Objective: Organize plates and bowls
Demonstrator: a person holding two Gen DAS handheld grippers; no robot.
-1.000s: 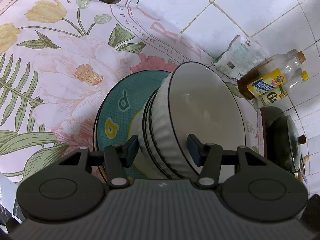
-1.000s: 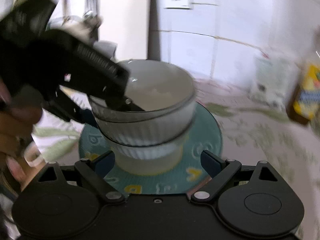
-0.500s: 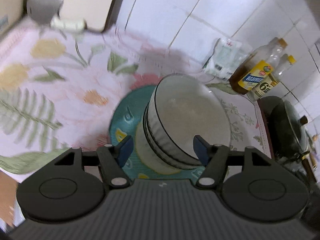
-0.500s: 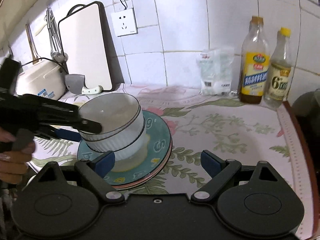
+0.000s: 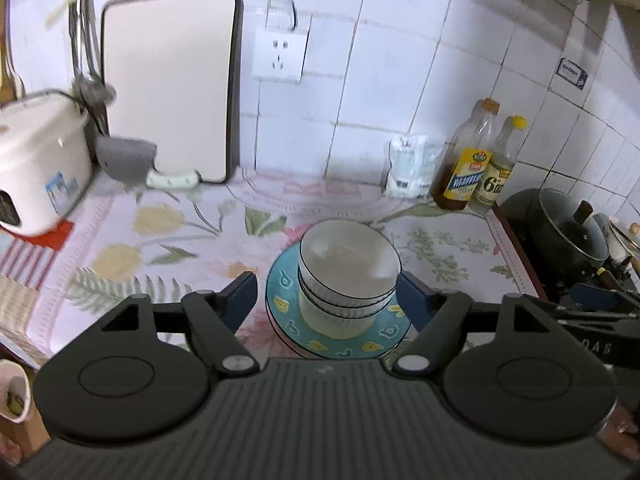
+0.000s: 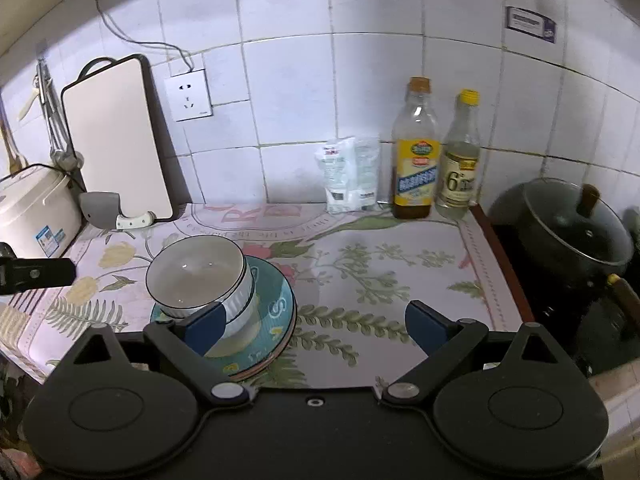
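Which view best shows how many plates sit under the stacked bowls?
The right wrist view: the plate stack's side edge shows a teal plate over a pinkish rim beneath. In the left wrist view the teal plate appears from above, layers hardly distinguishable, bowls covering its centre.

Stacked bowls sit on plates, bottles behind right.

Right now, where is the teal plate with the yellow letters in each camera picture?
Left wrist: the round teal plate with yellow letters sits low in the middle, under the stacked white ribbed bowls.
Right wrist: it lies lower left, partly behind the gripper's finger.
Shared landmark: the yellow-labelled oil bottle by the tiled wall.
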